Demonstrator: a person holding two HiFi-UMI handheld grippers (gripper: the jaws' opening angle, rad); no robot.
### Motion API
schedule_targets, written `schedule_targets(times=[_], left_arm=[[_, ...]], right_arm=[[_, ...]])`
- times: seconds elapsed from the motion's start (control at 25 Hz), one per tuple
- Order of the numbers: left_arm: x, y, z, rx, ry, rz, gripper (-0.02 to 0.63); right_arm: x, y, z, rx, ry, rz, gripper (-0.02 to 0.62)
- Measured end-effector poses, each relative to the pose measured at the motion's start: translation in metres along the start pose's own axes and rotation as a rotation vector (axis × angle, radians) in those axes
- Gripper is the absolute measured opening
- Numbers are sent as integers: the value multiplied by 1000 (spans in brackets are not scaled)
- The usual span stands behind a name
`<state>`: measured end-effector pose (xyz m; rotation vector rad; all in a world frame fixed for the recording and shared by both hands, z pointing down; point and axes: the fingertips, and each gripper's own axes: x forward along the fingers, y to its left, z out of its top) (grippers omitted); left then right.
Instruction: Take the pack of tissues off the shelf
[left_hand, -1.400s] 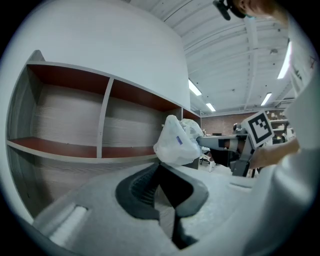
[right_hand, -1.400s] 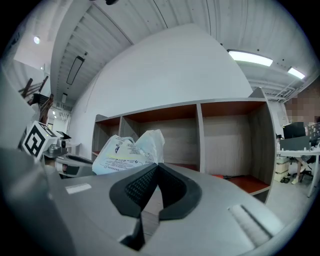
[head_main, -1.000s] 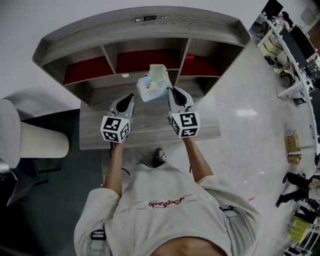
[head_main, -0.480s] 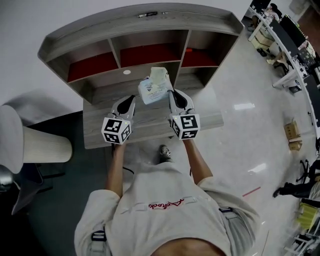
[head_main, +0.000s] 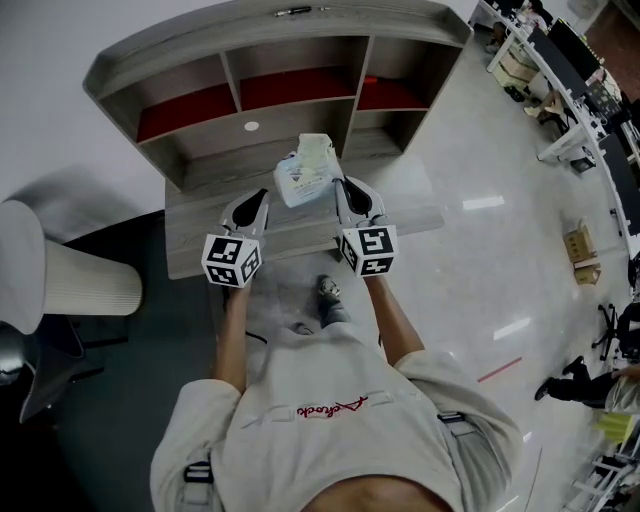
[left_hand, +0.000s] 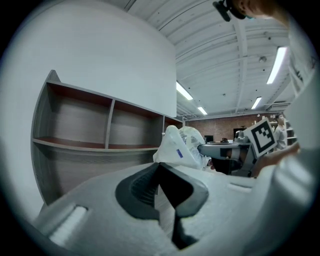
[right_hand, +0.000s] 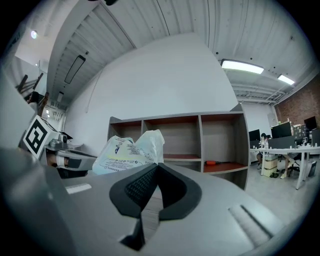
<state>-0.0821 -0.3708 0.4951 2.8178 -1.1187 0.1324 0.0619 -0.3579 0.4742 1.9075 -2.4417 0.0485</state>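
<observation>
Shelf (head_main: 180, 50): grey wood, red-floored compartments, set at the back of the desk.
Desk (head_main: 190, 245): grey top, seen below both grippers.
Pack of tissues (head_main: 306, 170): out of the shelf, held in the air above the desk, pinched between the tips of the two grippers.
Left gripper (head_main: 263, 195): jaws clenched together, nothing between them; pack pressed against its right side.
Right gripper (head_main: 339, 183): jaws clenched together, nothing between them; pack against its left side.

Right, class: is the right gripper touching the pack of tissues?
Touching. The head view shows the right gripper with its tip pressed against the right side of the pack of tissues, with no gap between them.
</observation>
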Motion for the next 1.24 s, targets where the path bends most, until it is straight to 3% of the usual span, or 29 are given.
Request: schedule_targets(times=[0.48, 1.24], left_arm=[[-22, -34, -10, -2, -6, -20, 0], [-45, -50, -14, 1, -7, -20, 0]], right_arm=[[-42, 5, -9, 0, 7, -16, 9], [-69, 18, -8, 1, -3, -14, 9]])
